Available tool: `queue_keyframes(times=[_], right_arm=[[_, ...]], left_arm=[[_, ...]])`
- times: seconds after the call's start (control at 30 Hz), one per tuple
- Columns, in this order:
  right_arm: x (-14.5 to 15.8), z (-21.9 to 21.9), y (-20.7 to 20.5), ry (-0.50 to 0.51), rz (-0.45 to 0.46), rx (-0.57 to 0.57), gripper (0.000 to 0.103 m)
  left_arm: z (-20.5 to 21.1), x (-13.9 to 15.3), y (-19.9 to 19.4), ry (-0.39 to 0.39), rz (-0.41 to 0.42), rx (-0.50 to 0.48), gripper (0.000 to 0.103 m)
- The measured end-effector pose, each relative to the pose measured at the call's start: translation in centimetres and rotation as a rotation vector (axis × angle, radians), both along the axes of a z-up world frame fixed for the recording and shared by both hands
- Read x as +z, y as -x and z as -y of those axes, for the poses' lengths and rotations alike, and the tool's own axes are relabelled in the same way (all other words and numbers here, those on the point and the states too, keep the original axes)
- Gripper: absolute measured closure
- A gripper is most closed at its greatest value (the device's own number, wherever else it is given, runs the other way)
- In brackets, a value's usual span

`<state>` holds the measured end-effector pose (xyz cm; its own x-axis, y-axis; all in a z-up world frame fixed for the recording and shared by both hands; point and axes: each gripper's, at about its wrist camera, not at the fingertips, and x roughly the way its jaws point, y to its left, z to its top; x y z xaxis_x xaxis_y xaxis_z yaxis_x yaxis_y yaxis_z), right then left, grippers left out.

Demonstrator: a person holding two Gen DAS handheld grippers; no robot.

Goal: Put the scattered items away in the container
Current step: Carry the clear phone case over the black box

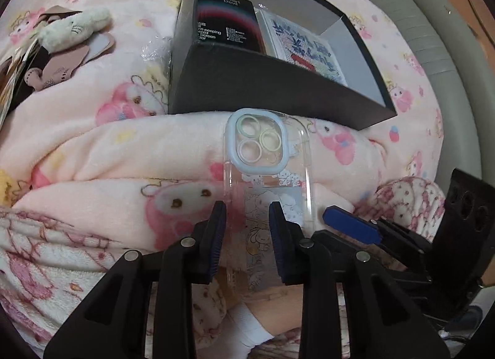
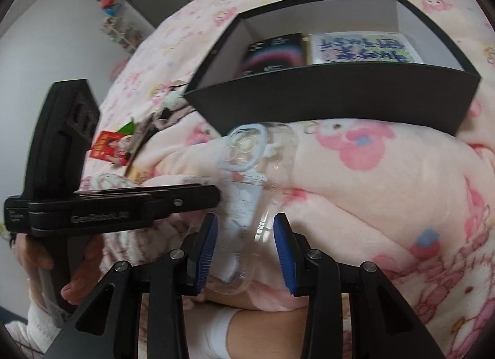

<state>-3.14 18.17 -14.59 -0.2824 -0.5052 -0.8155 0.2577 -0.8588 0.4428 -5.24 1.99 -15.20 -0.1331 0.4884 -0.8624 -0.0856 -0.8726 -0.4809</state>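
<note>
Fingers (image 1: 221, 229) of both grippers are straddling the clear plastic phone case (image 1: 266, 173), half open, seemingly not pinching. Slippery plastic on the soft pink blanket (image 1: 123, 148) is risking a slip short of the black cardboard box (image 1: 278, 93).

A clear phone case (image 1: 266, 173) with a blue camera ring lies flat just before the open black box (image 1: 278, 90).

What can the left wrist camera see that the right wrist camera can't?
Only the left wrist view shows the fluffy white plush toy clearly, lying on brown cutouts. Only the right wrist view shows the red picture card, a white wall, and a hand holding the other gripper. Both show the clear phone case on the pink blanket, and the black box behind it with two items inside.
</note>
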Motion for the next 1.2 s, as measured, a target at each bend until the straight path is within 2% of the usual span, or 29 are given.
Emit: queue_keyframes(times=[0.07,0.2,0.27,0.37,0.43,0.5,0.63,0.77,0.83,0.93,1.2], right_arm=[[-0.4,-0.6,0.1,0.002,0.012,-0.019,0.069],[-1.2,-1.1,0.0,0.030,0.049,-0.026,0.069],[-1.5,-0.5,-0.2,0.045,0.063,0.003,0.069],[-1.7,1.2,-0.1,0.007,0.040,0.039,0.069],[-1.2,2.3,-0.4,-0.051,0.016,0.048,0.068],[0.2,2.3,-1.0,-0.068,-0.037,0.047,0.067],[2.7,0.9,-1.7,-0.051,-0.077,0.028,0.067],[5.8,-0.3,-2.0,-0.033,-0.145,-0.004,0.067],[7.6,-0.9,-1.6,-0.034,-0.202,-0.004,0.067],[9.2,-2.1,0.6,-0.028,-0.235,-0.016,0.067],[9.8,-4.7,8.4,-0.067,-0.226,-0.041,0.067]], left_arm=[[0.5,-0.4,-0.2,-0.008,0.029,0.015,0.069],[1.1,-0.8,-1.3,-0.027,0.062,0.019,0.067],[1.2,-0.9,-1.7,-0.044,0.058,0.011,0.062],[1.1,-1.5,-1.3,-0.075,0.055,0.016,0.062],[0.8,-1.3,-1.3,-0.075,0.048,0.011,0.068],[0.5,0.1,-1.7,-0.062,-0.002,-0.006,0.069],[0.8,3.3,-2.8,-0.123,-0.058,-0.017,0.076],[-0.4,6.8,-3.0,-0.144,-0.136,-0.048,0.076],[-1.1,8.0,-2.2,-0.152,-0.169,-0.060,0.076],[-2.9,8.8,0.4,-0.162,-0.199,-0.076,0.076],[-6.9,9.4,7.3,-0.146,-0.230,-0.088,0.075]])
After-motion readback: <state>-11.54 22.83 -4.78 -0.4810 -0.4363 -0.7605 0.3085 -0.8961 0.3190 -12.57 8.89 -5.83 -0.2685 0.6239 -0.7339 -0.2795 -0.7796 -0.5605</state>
